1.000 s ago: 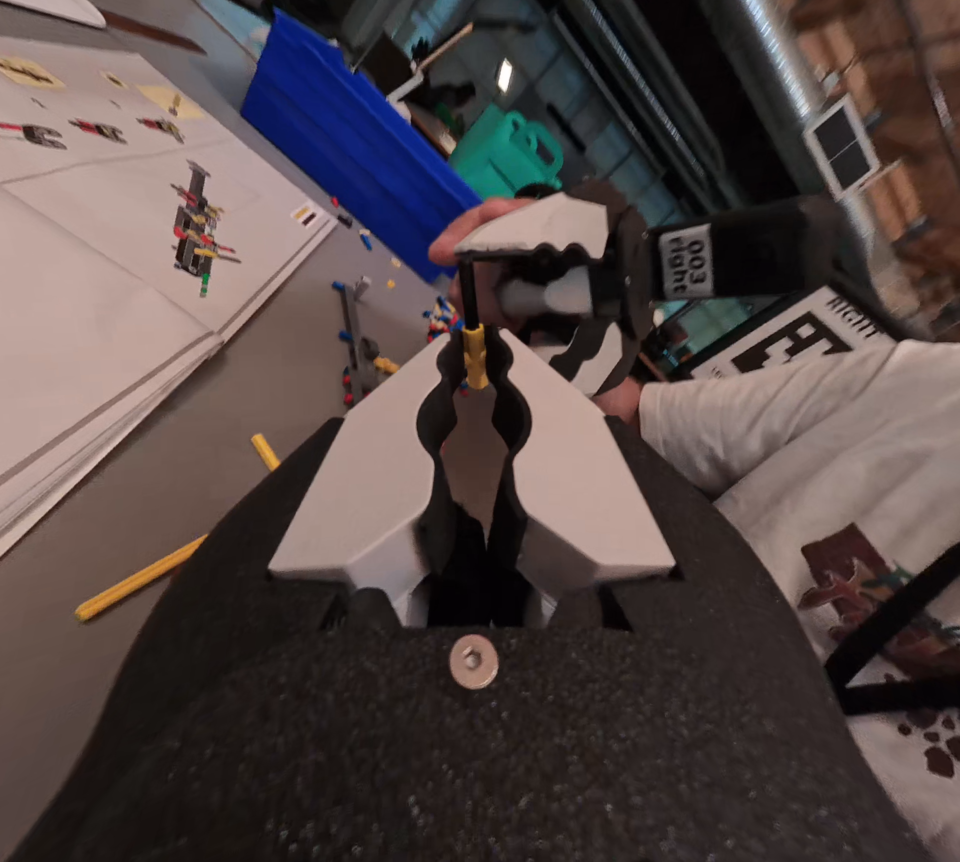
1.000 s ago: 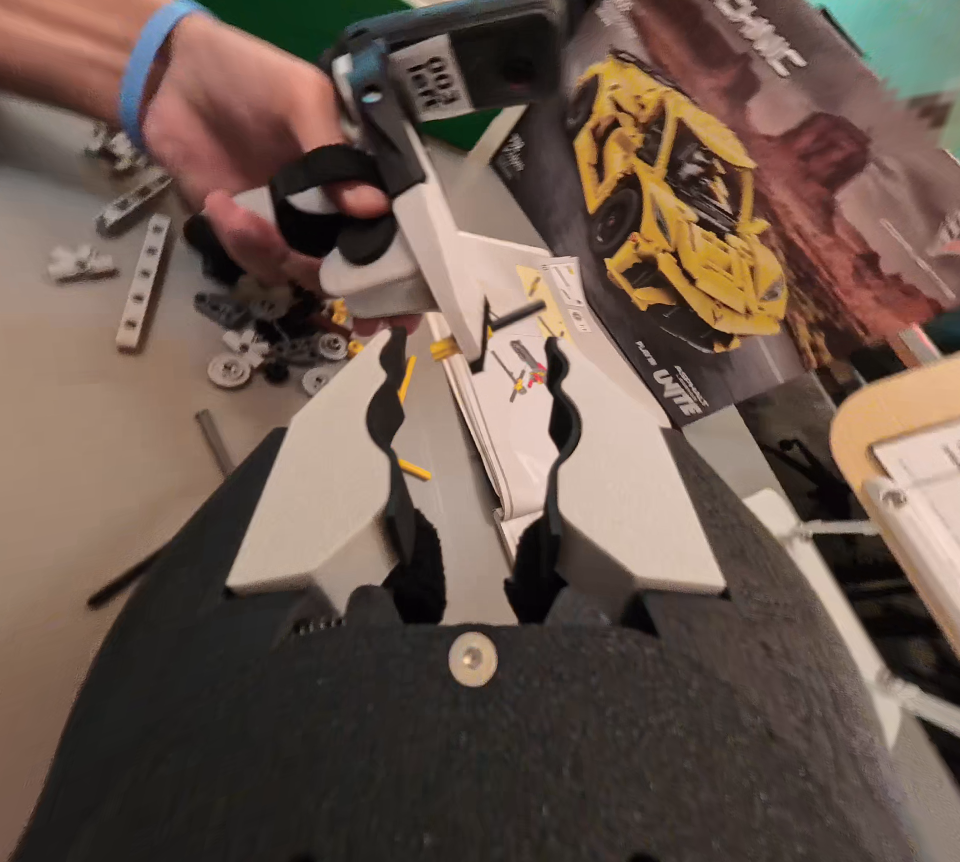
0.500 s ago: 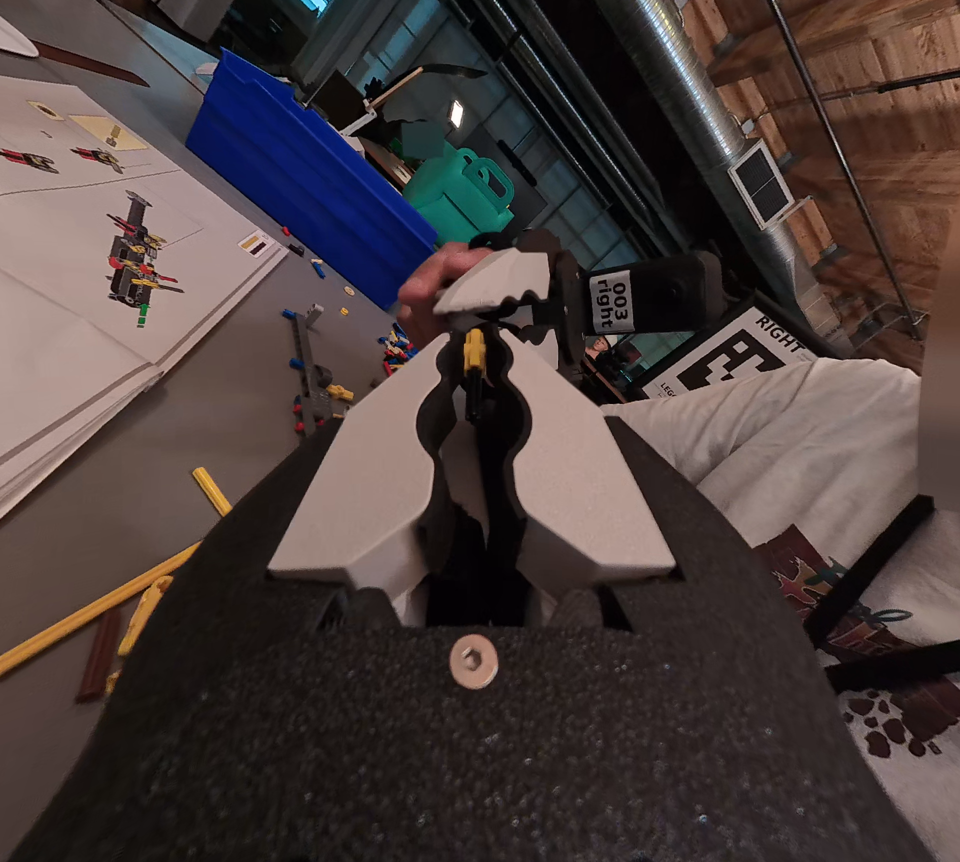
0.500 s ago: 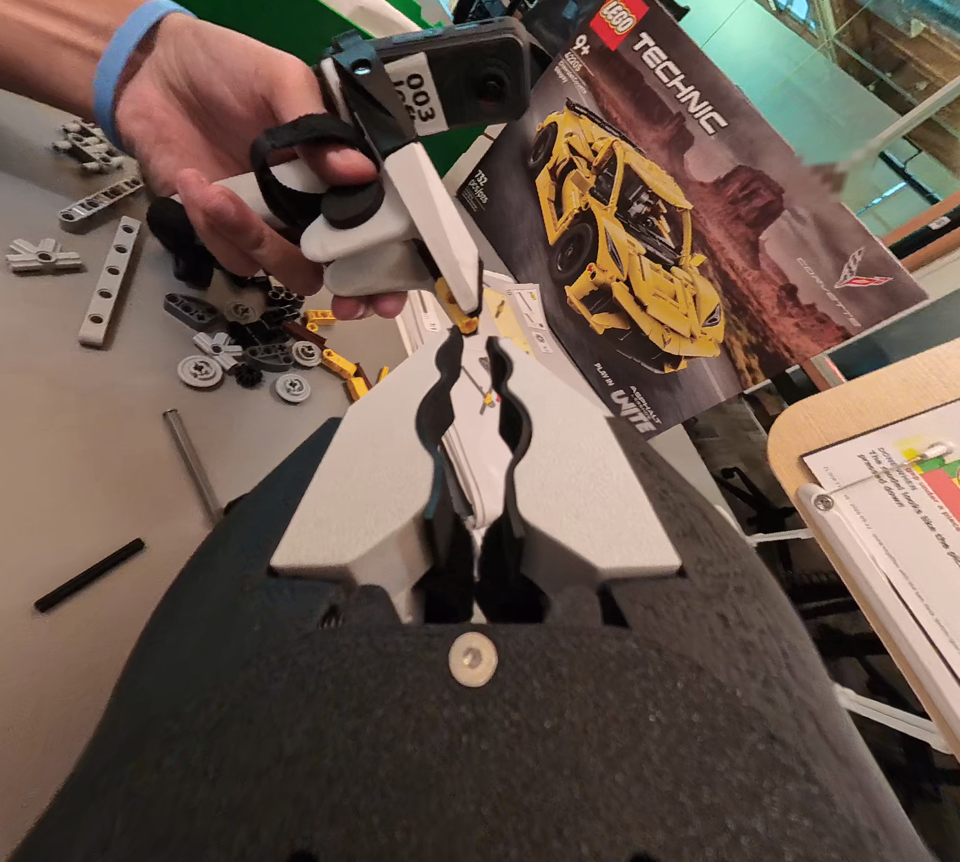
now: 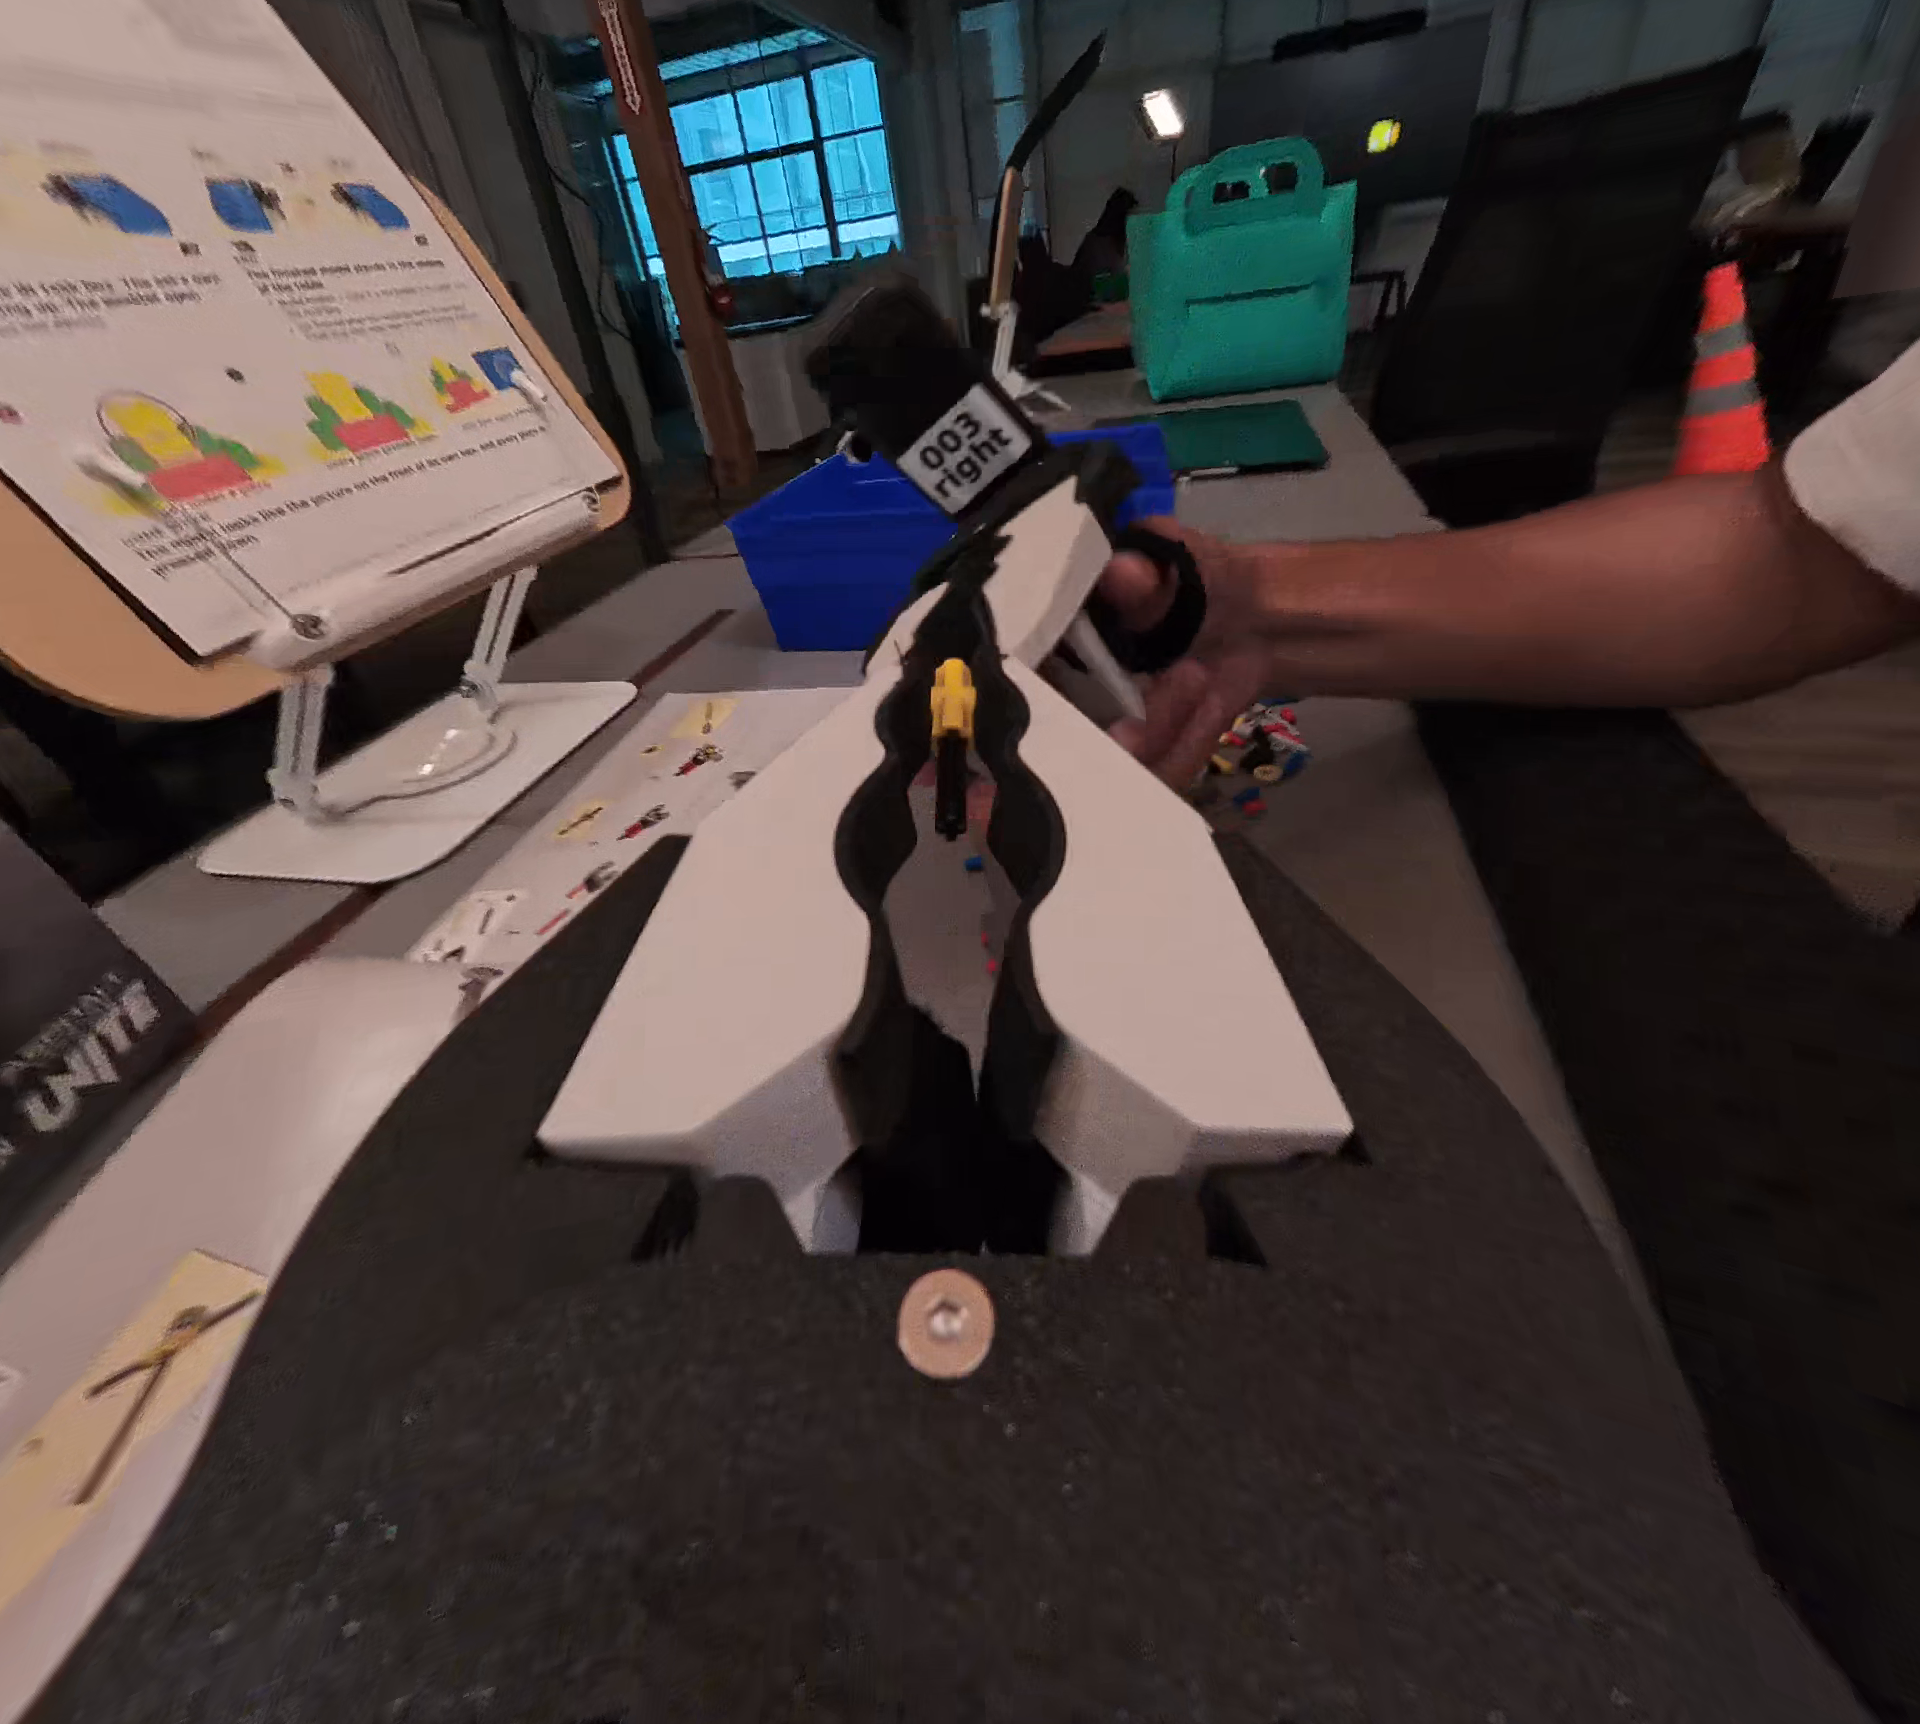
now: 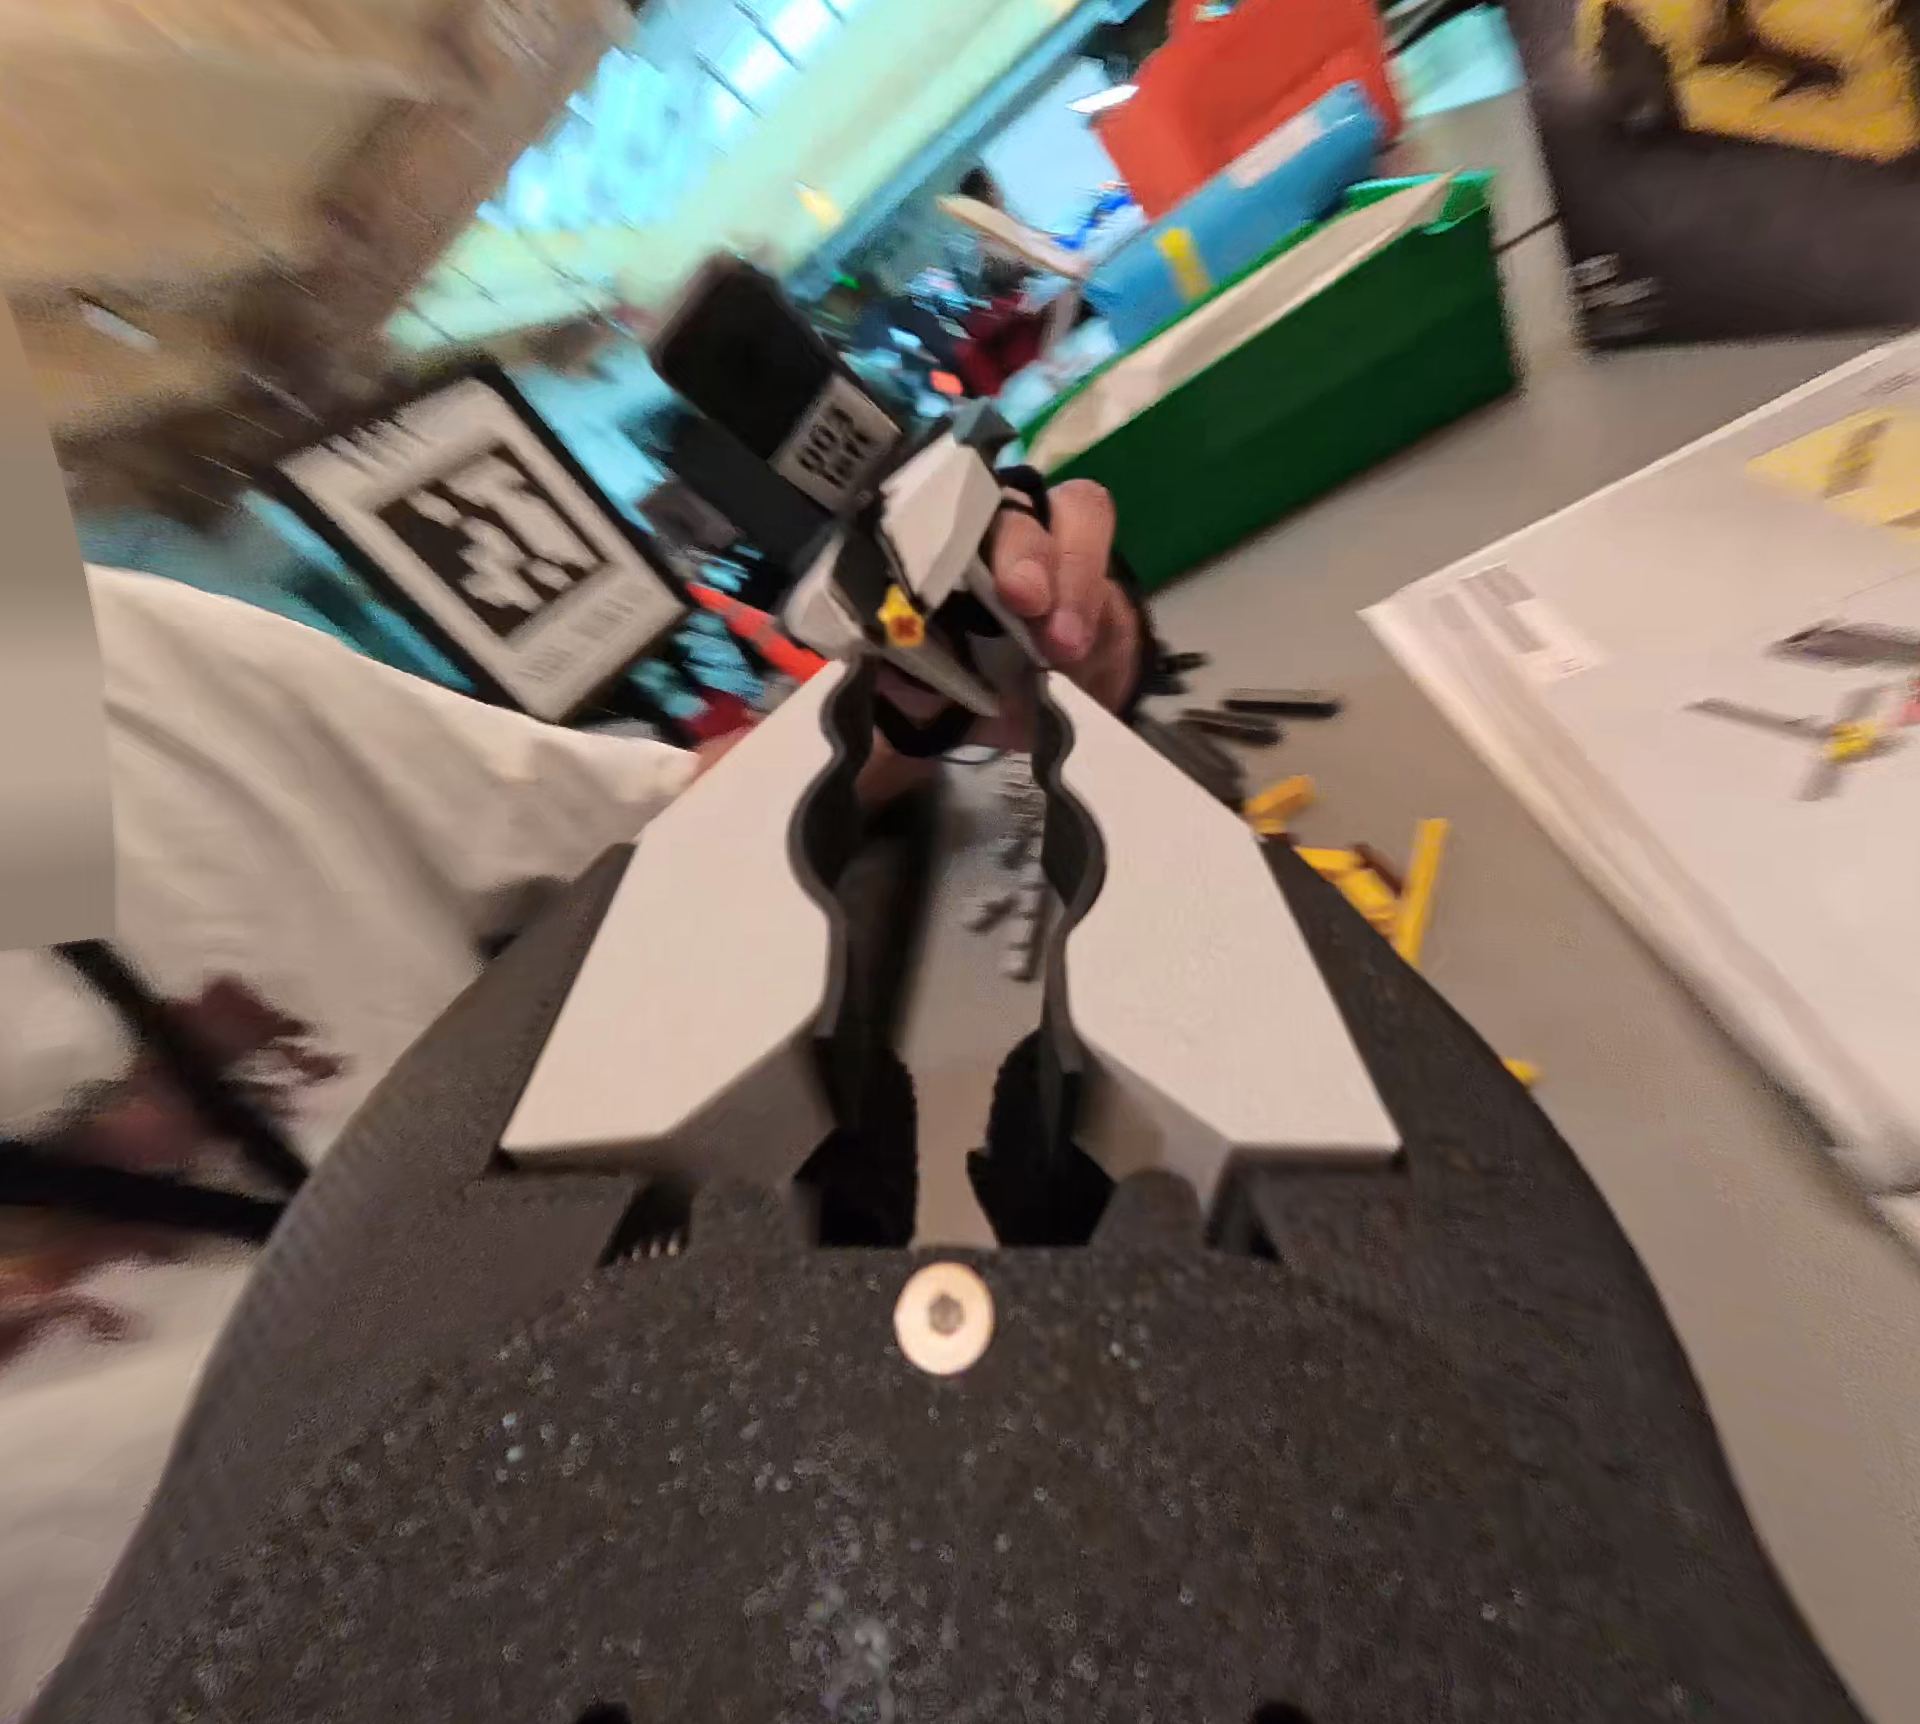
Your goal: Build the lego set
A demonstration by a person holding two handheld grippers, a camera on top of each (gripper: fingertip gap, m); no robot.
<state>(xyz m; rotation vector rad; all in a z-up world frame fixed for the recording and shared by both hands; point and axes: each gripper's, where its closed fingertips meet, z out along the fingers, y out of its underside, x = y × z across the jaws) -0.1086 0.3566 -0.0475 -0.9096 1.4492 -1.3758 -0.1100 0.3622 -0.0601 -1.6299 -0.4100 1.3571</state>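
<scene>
Left hand-held gripper (image 5: 951, 698) clenching small yellow plastic lego connector (image 5: 950, 704) on thin black axle (image 5: 947, 796), pinching at very fingertips above grey worktop (image 5: 1340, 801); right hand-held gripper (image 6: 940, 698) standing released, empty. Risks: shallow tip grip letting part twist or drop among loose pieces (image 5: 1259, 739); motion blur hampering alignment

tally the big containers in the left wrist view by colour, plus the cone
blue bin: 1
green bag: 1
orange cone: 1
total: 3
</scene>
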